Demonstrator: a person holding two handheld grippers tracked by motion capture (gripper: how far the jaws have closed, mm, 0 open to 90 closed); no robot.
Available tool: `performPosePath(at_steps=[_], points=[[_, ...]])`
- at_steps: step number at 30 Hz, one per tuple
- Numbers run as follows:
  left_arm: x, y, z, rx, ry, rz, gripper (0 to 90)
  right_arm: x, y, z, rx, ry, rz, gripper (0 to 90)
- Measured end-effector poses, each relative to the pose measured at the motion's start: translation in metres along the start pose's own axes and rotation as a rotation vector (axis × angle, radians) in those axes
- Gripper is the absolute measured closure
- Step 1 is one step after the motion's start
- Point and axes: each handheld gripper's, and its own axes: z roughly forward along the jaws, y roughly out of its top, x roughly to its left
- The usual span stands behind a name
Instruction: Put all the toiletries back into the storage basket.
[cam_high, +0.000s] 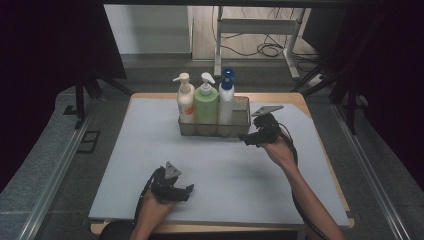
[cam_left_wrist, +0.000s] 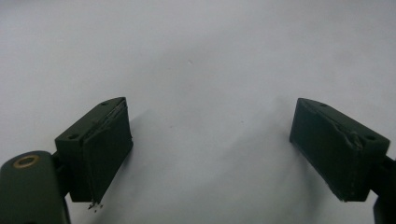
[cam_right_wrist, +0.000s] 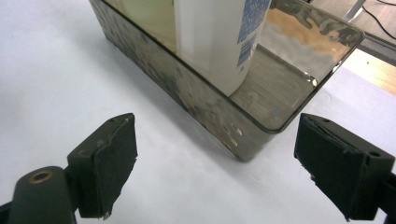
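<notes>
Fingers of the right gripper (cam_high: 248, 140) are spread, nothing between them, beside the clear bin (cam_right_wrist: 261, 126) where the white bottle (cam_right_wrist: 219, 42) is stood; left gripper (cam_high: 188, 190) is likewise spread, parked idle on the mat (cam_high: 225, 175).

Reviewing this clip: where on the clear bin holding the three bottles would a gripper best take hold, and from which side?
Probably the bin's short end wall beside the right gripper, taken over the rim from above, one jaw inside and one outside. That end of the bin stands empty next to the blue-capped bottle, and the wall is thin and upright. The right gripper's jaws stand open beside that corner, nothing between them.
</notes>
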Motion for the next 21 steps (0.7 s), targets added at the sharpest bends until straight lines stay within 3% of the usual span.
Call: performPosePath(at_steps=[21], points=[[0.0,0.0,0.0,-0.001,0.001,0.001,12.2,0.004,-0.029,-0.025,0.005,-0.003,-0.042,2.3]])
